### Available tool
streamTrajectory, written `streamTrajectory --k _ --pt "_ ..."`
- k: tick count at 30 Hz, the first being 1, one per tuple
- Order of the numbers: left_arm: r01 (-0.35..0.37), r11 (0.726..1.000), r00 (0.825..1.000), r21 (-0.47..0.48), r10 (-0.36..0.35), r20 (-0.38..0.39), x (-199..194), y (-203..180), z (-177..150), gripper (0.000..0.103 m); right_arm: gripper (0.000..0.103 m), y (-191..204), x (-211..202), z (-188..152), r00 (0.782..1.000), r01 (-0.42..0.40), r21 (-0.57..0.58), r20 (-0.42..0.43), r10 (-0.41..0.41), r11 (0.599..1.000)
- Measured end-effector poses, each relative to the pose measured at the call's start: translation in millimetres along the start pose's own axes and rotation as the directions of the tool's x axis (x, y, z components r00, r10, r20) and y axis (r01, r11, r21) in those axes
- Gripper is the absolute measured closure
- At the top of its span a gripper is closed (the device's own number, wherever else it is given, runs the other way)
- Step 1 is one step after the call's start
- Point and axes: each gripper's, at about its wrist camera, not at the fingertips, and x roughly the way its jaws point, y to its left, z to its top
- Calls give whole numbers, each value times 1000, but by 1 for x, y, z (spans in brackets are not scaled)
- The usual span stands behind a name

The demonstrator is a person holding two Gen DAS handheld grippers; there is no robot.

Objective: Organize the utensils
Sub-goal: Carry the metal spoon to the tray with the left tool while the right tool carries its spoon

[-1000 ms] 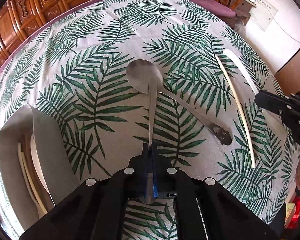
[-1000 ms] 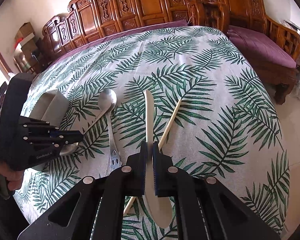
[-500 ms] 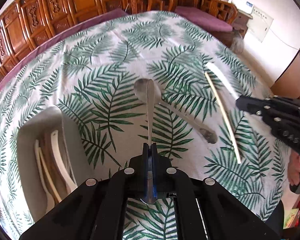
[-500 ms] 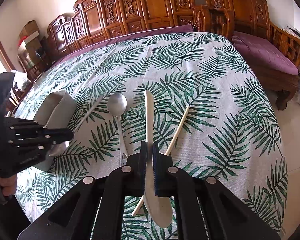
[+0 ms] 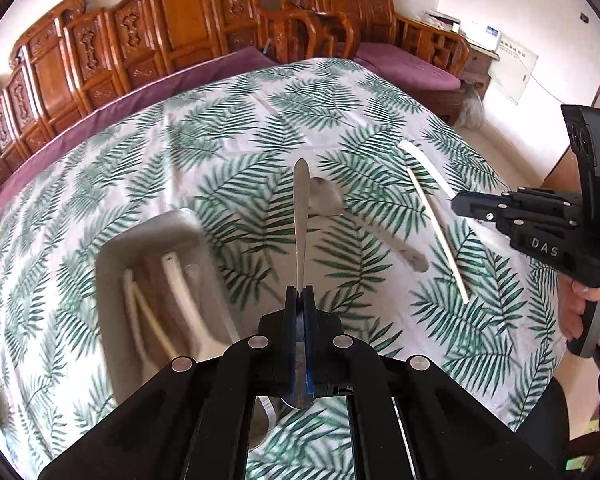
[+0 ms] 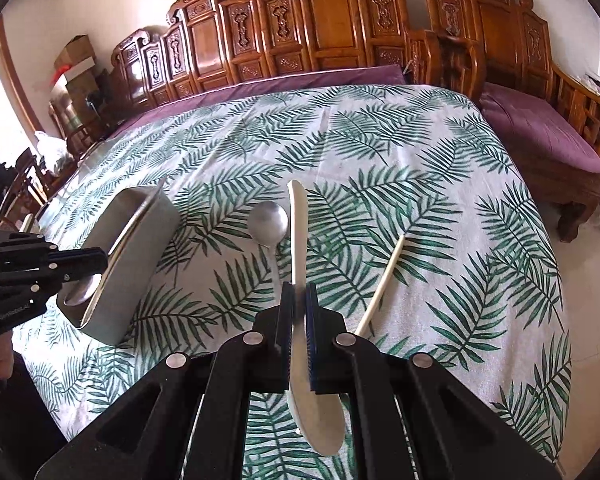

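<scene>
left gripper [image 5: 299, 292] angled down, jaws clamped tight on a metal spoon [image 5: 301, 216]; right gripper [image 6: 299, 292] tilted down too, pinching a white spoon [image 6: 300, 236].

Your left gripper [image 5: 299, 294] clamps a polished metal spoon [image 5: 301, 216]; your right gripper [image 6: 299, 300] a smooth, matt cream spoon [image 6: 299, 232]. Beneath both: matt woven tablecloth [image 6: 440, 208]. Left of them, a brushed-metal tray [image 6: 140, 240]. Beyond, glossy carved wood chairs [image 6: 340, 32].
</scene>
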Motion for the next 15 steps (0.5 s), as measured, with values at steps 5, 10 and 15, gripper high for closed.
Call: streamTrajectory --k 5,10,15 --pt "-22 1000 1000 -20 22 6 -12 22 -12 101 96 16 1 -1 1000 -9 -37 -12 8 999" --pt "-45 997 999 -55 45 10 -21 47 -25 101 96 31 3 -2 1000 -13 -71 -25 11 997" --pt "-67 994 998 -90 68 0 -20 70 -35 101 96 57 4 -2 999 -10 -131 -40 5 991"
